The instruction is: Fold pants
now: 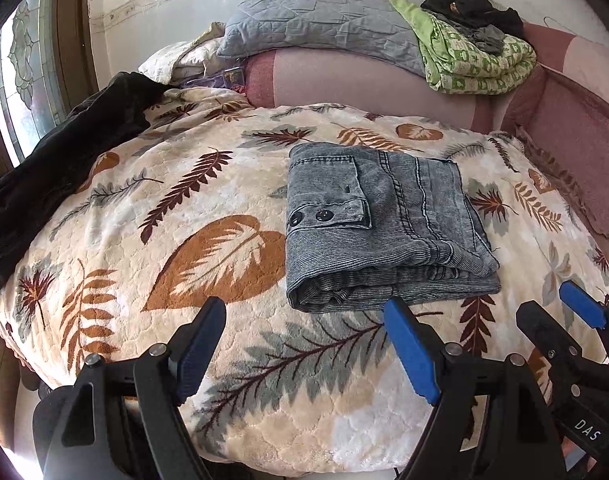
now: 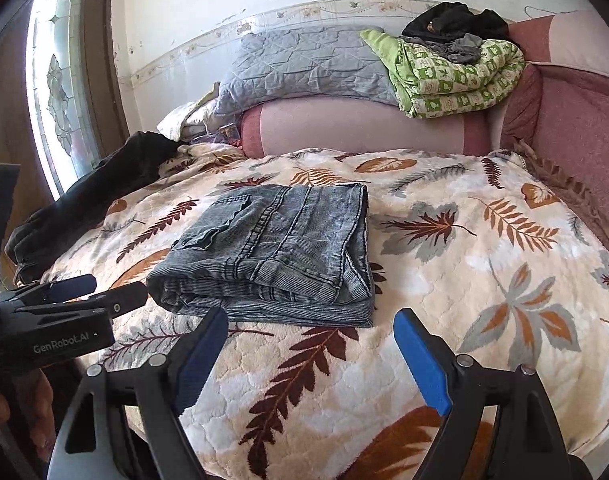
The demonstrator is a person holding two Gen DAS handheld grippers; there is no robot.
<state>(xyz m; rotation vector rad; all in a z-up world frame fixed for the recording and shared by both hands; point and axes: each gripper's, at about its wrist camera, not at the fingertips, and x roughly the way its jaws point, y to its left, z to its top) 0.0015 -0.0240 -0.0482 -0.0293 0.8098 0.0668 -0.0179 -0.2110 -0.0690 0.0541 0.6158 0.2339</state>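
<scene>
Grey-blue denim pants [image 1: 380, 224] lie folded into a compact rectangle on the leaf-patterned blanket [image 1: 152, 208]; they also show in the right wrist view [image 2: 276, 252]. My left gripper [image 1: 304, 312] is open and empty, hovering just in front of the folded pants. My right gripper [image 2: 310, 324] is open and empty, also just short of the pants' near edge. The right gripper shows at the right edge of the left wrist view [image 1: 552, 304], and the left gripper at the left edge of the right wrist view [image 2: 112, 286].
A dark garment [image 1: 64, 160] lies on the blanket's left edge. Behind are a pink sofa back [image 1: 364, 80], a grey quilt [image 1: 316, 20], and a green patterned blanket [image 1: 472, 56] with dark clothes on top. A glass door [image 2: 56, 80] is at left.
</scene>
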